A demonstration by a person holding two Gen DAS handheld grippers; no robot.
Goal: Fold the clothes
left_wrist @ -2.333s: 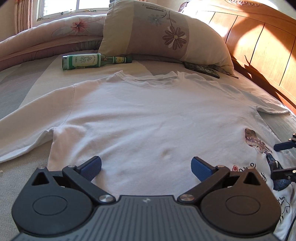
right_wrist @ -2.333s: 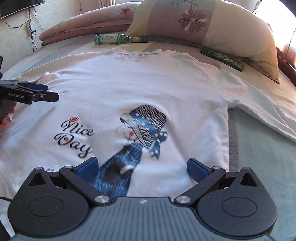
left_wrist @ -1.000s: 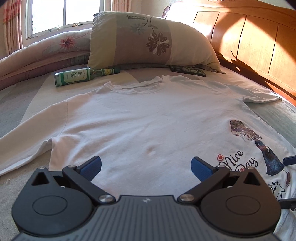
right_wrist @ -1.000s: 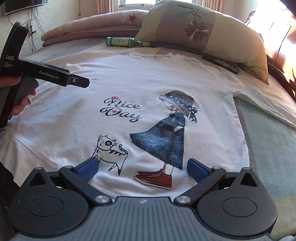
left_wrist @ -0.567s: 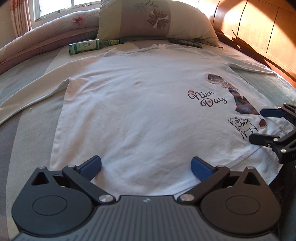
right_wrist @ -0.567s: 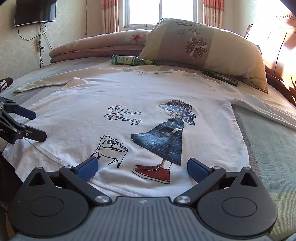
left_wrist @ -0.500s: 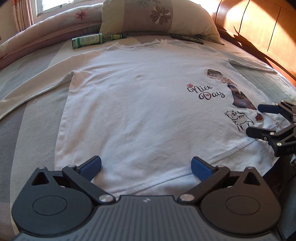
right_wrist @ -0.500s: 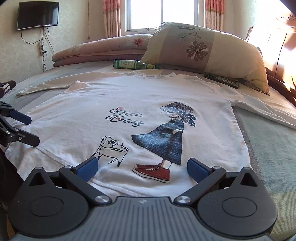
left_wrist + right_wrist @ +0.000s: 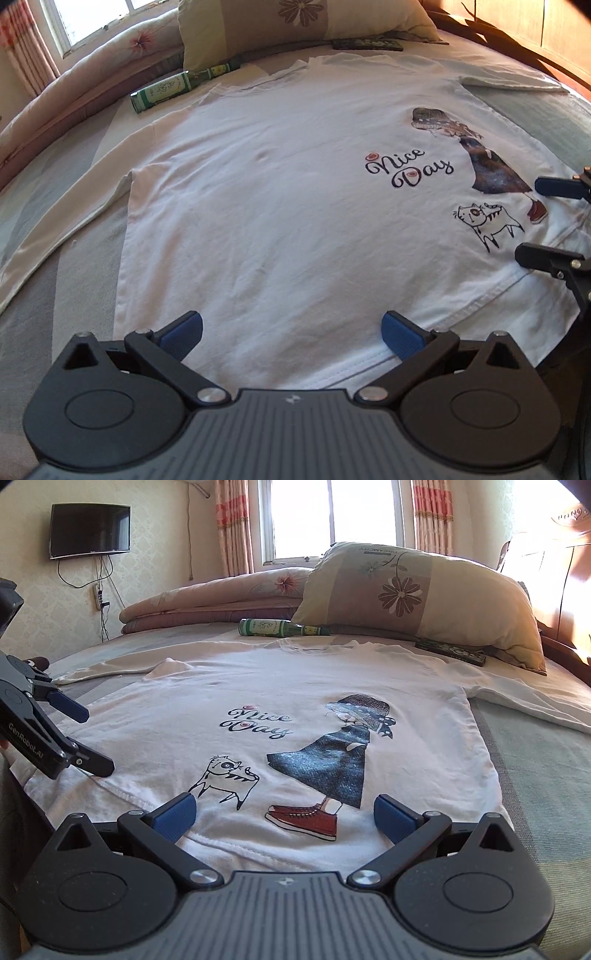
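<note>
A white long-sleeved shirt (image 9: 280, 206) lies spread flat on the bed, front up, with a "Nice Day" print, a girl and a cat (image 9: 225, 775). Its hem runs along the near edge. My left gripper (image 9: 291, 330) hovers open over the hem's left part, nothing between its blue pads. My right gripper (image 9: 282, 814) is open above the hem near the printed red shoe. Each gripper shows in the other's view: the right gripper (image 9: 532, 218) at the far right, the left gripper (image 9: 83, 738) at the far left, both open.
A green bottle (image 9: 280, 628) lies beyond the collar, beside a flowered pillow (image 9: 413, 594). A dark remote (image 9: 450, 650) rests by the pillow. Folded quilts (image 9: 207, 598) line the back. A wooden headboard (image 9: 524, 29) stands on the right. The sleeves (image 9: 55, 229) stretch out sideways on the bed.
Both grippers have drawn back from over the shirt's chest to its hem, and both stay open. The shirt has not moved.
</note>
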